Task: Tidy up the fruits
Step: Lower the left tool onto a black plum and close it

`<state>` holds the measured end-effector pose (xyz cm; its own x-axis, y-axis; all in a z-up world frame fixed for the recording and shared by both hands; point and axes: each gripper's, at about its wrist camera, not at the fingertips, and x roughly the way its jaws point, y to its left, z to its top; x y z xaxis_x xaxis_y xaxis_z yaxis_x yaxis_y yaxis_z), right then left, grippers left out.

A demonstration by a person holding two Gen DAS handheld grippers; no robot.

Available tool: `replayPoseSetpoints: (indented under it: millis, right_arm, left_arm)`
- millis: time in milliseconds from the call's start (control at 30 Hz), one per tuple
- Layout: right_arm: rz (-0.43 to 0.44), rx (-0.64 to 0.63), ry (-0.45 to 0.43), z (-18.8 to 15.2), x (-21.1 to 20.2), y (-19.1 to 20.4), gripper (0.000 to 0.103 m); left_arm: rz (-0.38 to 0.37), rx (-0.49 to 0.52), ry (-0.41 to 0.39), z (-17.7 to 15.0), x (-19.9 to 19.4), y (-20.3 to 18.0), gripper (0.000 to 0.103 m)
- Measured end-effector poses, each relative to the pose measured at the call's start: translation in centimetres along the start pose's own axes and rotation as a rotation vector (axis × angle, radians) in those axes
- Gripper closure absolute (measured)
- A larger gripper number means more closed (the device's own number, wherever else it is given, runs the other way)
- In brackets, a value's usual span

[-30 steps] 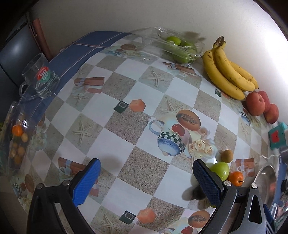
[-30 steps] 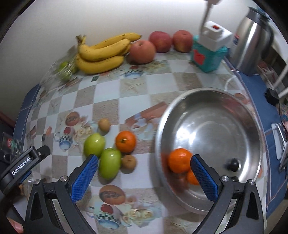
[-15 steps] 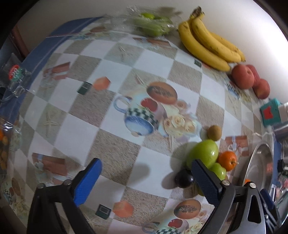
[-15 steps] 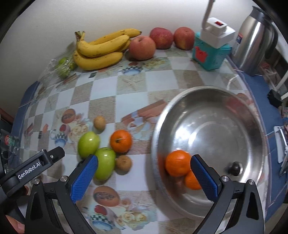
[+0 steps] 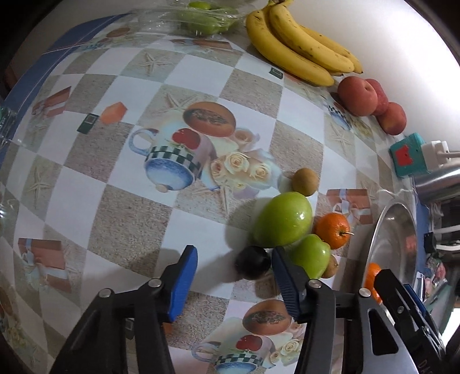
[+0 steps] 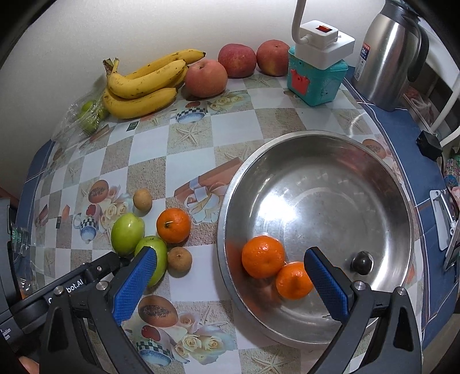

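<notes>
My left gripper [image 5: 234,274] is open, its fingers partly closed around a small dark round fruit [image 5: 253,266] on the table, which lies near the right finger. Just beyond lie two green apples [image 5: 283,223], an orange [image 5: 332,230] and two small brown fruits [image 5: 304,181]. The same cluster shows in the right wrist view [image 6: 128,234]. My right gripper [image 6: 227,280] is open and empty, over the near rim of a steel bowl [image 6: 373,184] that holds two oranges [image 6: 263,256] and a small dark fruit [image 6: 362,262]. The left gripper's body shows at lower left.
Bananas [image 6: 143,83] and three red apples [image 6: 205,77] lie along the back wall. A bag of green fruit [image 5: 201,17] sits at the far left. A teal box with a white power strip [image 6: 317,74] and a steel kettle [image 6: 388,51] stand at back right.
My left gripper has moved right and forward to the fruit cluster, and its fingers have narrowed around the dark fruit. The right gripper has shifted slightly toward the bowl.
</notes>
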<state>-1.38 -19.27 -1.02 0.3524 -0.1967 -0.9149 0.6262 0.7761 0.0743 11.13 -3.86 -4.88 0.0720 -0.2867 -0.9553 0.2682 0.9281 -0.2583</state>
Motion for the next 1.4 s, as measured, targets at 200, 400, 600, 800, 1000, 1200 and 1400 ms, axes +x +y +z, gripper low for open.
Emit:
replayPoseSetpoints:
  millis: [200,400,600,800,1000,1200,1400]
  right_arm:
    - [0.007,-0.001,0.004,0.0,0.1,0.0,0.001]
    - [0.010,0.001,0.008,0.0,0.1,0.0,0.001]
    - [0.011,-0.003,0.011,0.0,0.1,0.1,0.001]
    - [0.006,-0.001,0.009,0.0,0.0,0.0,0.001]
    - [0.006,-0.002,0.010,0.0,0.1,0.0,0.001]
    - [0.006,-0.003,0.010,0.0,0.1,0.0,0.001]
    - [0.010,0.002,0.012,0.0,0.2,-0.1,0.001]
  left_arm:
    - [-0.033,0.004,0.025,0.0,0.9,-0.9,0.049]
    - [-0.029,0.007,0.042,-0.1,1.7,-1.3,0.055]
    - [-0.042,-0.004,0.044,-0.1,1.7,-1.1,0.061]
    - [-0.059,-0.011,0.045,0.0,1.8,-1.1,0.064]
    - [-0.063,-0.007,0.047,0.1,1.9,-1.4,0.070]
    - [-0.066,-0.003,0.044,0.1,1.6,-1.3,0.073]
    - [-0.072,-0.014,0.019,0.4,0.7,-0.8,0.073]
